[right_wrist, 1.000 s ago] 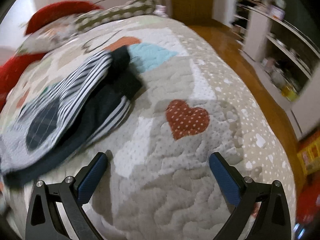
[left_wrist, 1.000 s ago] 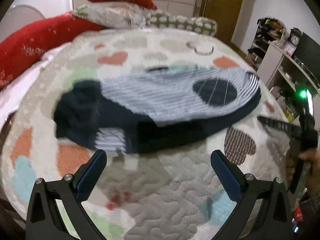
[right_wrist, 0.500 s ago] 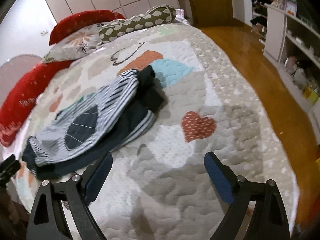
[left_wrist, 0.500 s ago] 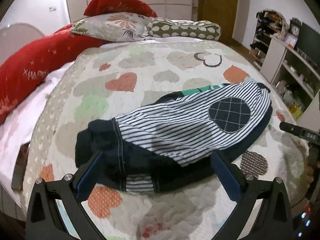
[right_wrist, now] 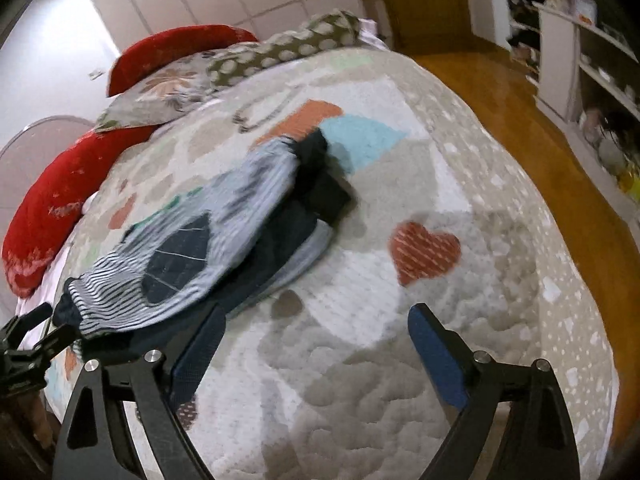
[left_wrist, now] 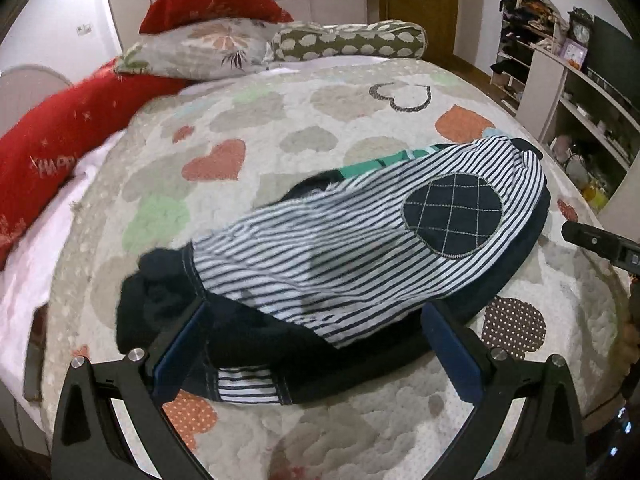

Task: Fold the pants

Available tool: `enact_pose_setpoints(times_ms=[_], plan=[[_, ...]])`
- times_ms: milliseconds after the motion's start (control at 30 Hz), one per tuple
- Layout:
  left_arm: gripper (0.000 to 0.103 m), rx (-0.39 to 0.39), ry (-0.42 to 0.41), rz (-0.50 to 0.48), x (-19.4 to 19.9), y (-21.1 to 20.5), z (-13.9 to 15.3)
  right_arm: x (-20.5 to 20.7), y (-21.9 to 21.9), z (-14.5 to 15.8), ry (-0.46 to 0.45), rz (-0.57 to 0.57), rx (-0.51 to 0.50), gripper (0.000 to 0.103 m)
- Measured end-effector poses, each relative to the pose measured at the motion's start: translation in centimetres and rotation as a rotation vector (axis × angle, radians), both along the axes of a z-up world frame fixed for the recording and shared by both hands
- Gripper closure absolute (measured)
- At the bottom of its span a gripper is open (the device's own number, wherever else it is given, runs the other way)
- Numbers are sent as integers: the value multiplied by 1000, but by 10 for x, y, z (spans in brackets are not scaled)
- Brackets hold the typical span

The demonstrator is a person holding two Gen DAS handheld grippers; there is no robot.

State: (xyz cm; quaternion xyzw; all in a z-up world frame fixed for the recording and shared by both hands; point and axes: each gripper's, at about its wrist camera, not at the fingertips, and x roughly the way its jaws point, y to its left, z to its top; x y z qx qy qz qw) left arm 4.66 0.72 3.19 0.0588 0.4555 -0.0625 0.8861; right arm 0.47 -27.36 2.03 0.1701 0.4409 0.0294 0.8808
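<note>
One pair of striped pants [left_wrist: 328,256] lying crumpled across a heart-patterned quilt [left_wrist: 304,120], near the quilt's close edge in the left wrist view. Navy-and-white stripes on top, with an oval navy patch [left_wrist: 452,216] crossed by pale stitching; solid navy fabric bunched at the left end and along the underside. Lying flat on the bedding, gripped by nothing.

Left gripper [left_wrist: 316,344] hovering just over the near edge of the pants, jaws spread wide, blue pads either side of the dark fabric, not pressing on it. Right gripper [right_wrist: 316,348] off to the pants' side, jaws apart though just now narrowing a little; only quilt between the fingers, the left pad just over the garment's dark hem.

Two red cushions [left_wrist: 60,140], a floral pillow [left_wrist: 200,48] and a spotted bolster [left_wrist: 348,38] at the head of the bed. White shelving [left_wrist: 572,92] against the far wall, wooden floor [right_wrist: 520,120] beside the bed.
</note>
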Motion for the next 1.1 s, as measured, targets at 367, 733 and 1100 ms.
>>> enact_pose_setpoints(times_ms=[367,733,1100], plan=[[0,-290,9,48,-22,43,1,34,36,-1,3,153,333,67],[0,-532,51,96,-32,71,1,65,55,-10,90,92,279,101],[1,-628,91,147,-39,85,-7,42,47,-23,225,91,578,82]])
